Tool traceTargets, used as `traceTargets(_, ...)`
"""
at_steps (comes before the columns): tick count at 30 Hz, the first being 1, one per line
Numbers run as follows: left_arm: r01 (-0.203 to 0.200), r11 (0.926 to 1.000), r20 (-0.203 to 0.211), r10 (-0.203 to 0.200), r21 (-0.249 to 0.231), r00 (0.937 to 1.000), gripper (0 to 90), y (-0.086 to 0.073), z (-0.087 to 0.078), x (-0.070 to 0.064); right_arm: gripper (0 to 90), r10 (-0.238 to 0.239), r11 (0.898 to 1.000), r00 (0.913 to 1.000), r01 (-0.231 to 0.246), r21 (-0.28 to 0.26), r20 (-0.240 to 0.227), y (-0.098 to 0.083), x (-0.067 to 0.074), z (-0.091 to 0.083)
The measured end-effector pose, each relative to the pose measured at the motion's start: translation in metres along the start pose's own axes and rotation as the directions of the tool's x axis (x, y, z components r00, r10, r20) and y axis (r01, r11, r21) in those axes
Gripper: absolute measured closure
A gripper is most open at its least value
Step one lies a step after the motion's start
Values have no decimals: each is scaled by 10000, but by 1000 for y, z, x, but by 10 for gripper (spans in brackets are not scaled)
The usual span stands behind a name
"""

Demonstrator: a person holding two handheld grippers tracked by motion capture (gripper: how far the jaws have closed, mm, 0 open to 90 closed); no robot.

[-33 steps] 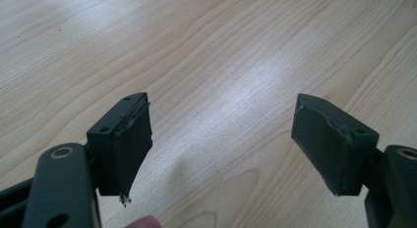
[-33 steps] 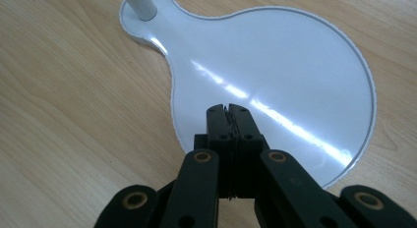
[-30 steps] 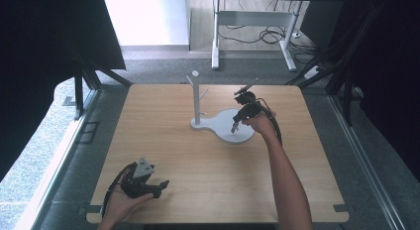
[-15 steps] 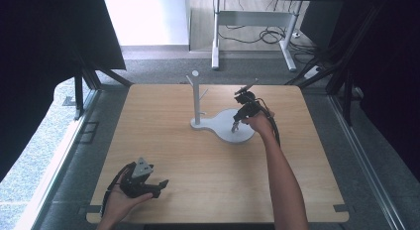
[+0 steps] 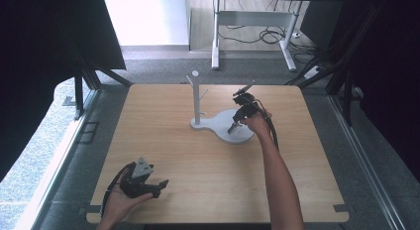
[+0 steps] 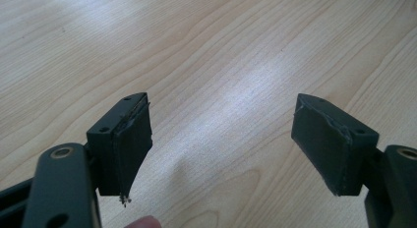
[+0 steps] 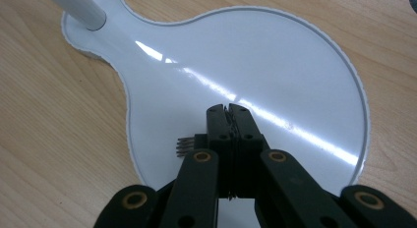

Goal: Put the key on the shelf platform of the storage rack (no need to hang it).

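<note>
A white stand has a thin upright pole [image 5: 196,98] with short pegs and a flat, rounded base [image 5: 220,120] at the middle back of the wooden table [image 5: 198,165]. My right gripper [image 5: 232,130] points down at the round part of that base. In the right gripper view its jaws [image 7: 228,109] are shut, pressed together just above the glossy white base [image 7: 275,66], with the pole's foot [image 7: 81,9] at the top left. A small toothed bit [image 7: 184,146] sticks out beside the jaws; I cannot tell what it is. My left gripper [image 5: 159,186] rests at the front left, open [image 6: 221,144] over bare wood.
A metal desk frame [image 5: 252,36] and cables [image 5: 270,36] stand on the floor behind the table. Dark curtains hang at both sides. Black cables trail from both grippers.
My right gripper has sunk a little toward the white base. The left gripper has stayed in place.
</note>
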State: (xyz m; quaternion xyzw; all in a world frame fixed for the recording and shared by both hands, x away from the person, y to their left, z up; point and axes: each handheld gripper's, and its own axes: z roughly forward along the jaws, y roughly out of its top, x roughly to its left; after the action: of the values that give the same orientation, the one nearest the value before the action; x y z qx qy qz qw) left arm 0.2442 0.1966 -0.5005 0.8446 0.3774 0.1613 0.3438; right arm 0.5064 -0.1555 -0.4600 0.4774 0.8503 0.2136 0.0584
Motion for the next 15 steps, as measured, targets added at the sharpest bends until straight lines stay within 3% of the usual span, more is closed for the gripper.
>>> traceTargets(15,-26,10000,-2,26,39,10000,233,0,1,0,889,251,9997,9995,-250,-66,208,-2,-3,16)
